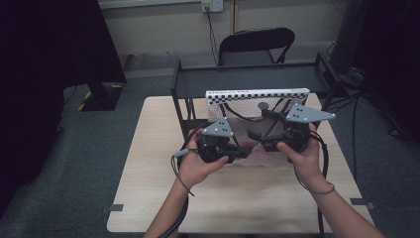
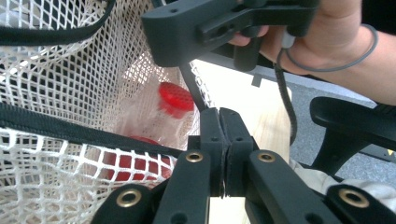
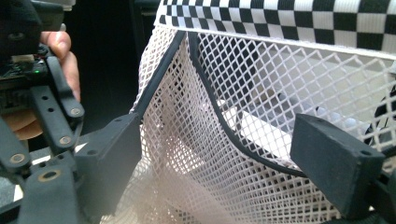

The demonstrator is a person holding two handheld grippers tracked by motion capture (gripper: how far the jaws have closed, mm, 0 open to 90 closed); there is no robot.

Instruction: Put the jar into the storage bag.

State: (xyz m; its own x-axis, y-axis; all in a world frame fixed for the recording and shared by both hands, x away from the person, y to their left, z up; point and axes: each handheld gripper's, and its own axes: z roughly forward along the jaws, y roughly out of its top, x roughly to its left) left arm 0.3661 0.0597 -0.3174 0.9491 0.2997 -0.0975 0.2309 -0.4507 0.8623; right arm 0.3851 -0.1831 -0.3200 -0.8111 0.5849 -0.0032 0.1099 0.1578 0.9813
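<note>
Left gripper [image 2: 224,140]: jaws pressed together, pinching the mesh bag [image 1: 247,124] at its black-trimmed edge; hold there. Bag lies mid-table, 12 o'clock from your hands. Right gripper [image 3: 224,168]: jaws apart, netting between, nothing gripped; close onto the trim. Inside: red-capped containers [image 2: 175,100].

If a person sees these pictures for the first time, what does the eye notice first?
First, the white mesh bag with a checkered top band, standing at the middle of the table. Both grippers work at it: the left gripper is shut, the right gripper stands open around the netting. Red lids glow through the mesh.
</note>
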